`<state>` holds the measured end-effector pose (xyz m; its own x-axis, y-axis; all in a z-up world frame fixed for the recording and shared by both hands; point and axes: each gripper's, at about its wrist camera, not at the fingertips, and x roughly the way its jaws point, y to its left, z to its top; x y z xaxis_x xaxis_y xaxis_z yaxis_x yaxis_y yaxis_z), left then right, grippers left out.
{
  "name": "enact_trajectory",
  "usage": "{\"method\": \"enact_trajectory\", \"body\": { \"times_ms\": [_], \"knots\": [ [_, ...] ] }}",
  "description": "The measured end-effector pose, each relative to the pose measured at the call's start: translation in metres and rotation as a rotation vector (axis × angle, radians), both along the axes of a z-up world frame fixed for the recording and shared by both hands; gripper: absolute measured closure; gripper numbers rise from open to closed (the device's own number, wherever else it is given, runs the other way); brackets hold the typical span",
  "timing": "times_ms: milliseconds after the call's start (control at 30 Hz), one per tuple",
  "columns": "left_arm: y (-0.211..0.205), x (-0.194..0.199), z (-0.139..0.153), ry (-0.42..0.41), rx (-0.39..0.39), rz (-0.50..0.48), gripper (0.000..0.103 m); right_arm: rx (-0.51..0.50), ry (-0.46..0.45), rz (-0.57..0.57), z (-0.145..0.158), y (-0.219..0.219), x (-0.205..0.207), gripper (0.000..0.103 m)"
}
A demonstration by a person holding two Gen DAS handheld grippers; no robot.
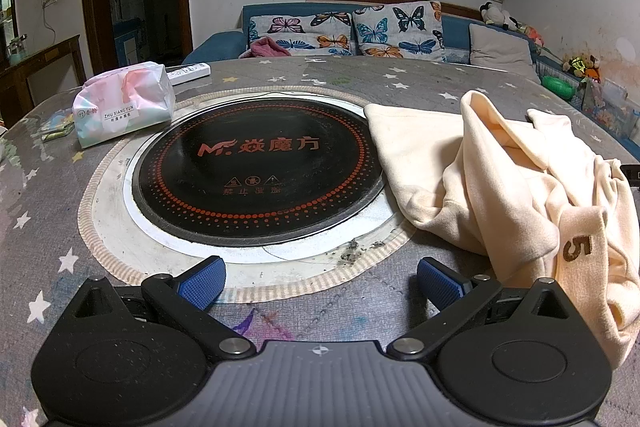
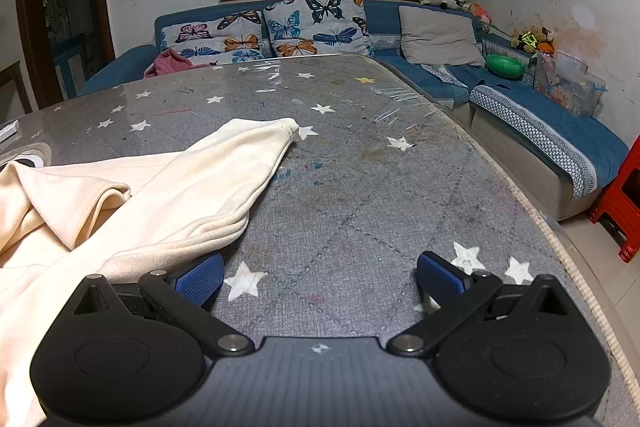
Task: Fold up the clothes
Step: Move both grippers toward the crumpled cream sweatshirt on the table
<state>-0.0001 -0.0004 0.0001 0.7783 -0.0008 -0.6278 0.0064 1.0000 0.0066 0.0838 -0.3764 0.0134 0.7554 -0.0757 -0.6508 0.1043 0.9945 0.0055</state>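
Both claws, left [image 1: 318,281] and right [image 2: 318,277], gape empty; the garment [image 1: 500,187] looks soft, floppy; I'd pinch its hem.

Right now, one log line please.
left tool: open, empty | right tool: open, empty | cream garment: crumpled, unfolded, on table

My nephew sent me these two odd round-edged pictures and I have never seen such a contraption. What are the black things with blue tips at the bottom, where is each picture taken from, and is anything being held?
Those are two hand-held grippers carried by a person, each with a wide-angle camera looking along its fingers. One picture is from the left gripper, the other from the right gripper. The blue tips are their pads. Both stand wide open and hold nothing. On the star-patterned table lies a crumpled cream garment, waiting to be folded, beside a round black cooktop and a tissue pack. A sofa stands behind.
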Motion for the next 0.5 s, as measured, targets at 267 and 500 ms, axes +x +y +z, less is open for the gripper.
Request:
{"method": "enact_trajectory", "body": {
  "times_ms": [267,500],
  "knots": [
    [-0.002,-0.001,0.001,0.0,0.006,-0.004,0.0,-0.022,-0.004,0.011,0.009,0.006,-0.014,0.0],
    [-0.006,-0.005,0.006,0.032,-0.016,0.013,0.0,-0.077,-0.027,0.092,0.034,0.021,-0.053,0.0]
  ]
}}
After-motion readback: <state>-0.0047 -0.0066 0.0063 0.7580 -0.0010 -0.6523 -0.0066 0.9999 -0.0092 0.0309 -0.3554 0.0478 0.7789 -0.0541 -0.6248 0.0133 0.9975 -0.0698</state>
